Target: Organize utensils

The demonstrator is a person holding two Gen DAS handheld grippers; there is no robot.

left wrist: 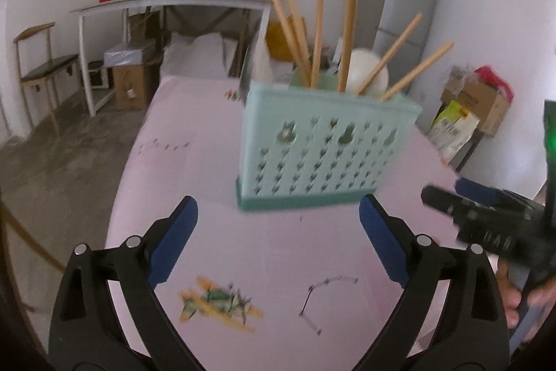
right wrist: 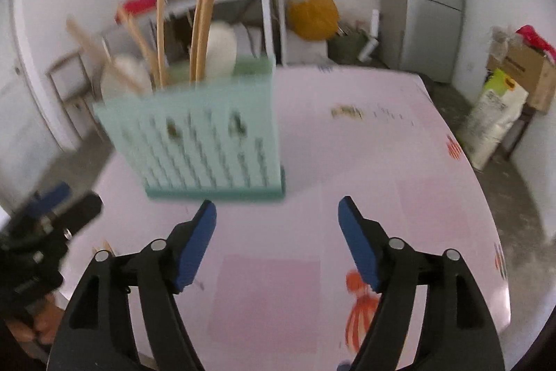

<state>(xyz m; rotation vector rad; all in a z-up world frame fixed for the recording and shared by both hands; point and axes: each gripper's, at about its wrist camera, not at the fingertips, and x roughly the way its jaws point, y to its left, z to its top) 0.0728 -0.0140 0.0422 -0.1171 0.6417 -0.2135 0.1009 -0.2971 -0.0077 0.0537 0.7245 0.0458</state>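
The pale green perforated plastic utensil basket (left wrist: 323,141) stood upright on my pink table (left wrist: 194,183), already holding several wooden chopsticks (left wrist: 347,33) and white spoons (left wrist: 368,72). My left gripper (left wrist: 278,232) and right gripper (right wrist: 276,232) hung wide and empty before it. I judged the sorting nearly finished; no loose utensils showed.
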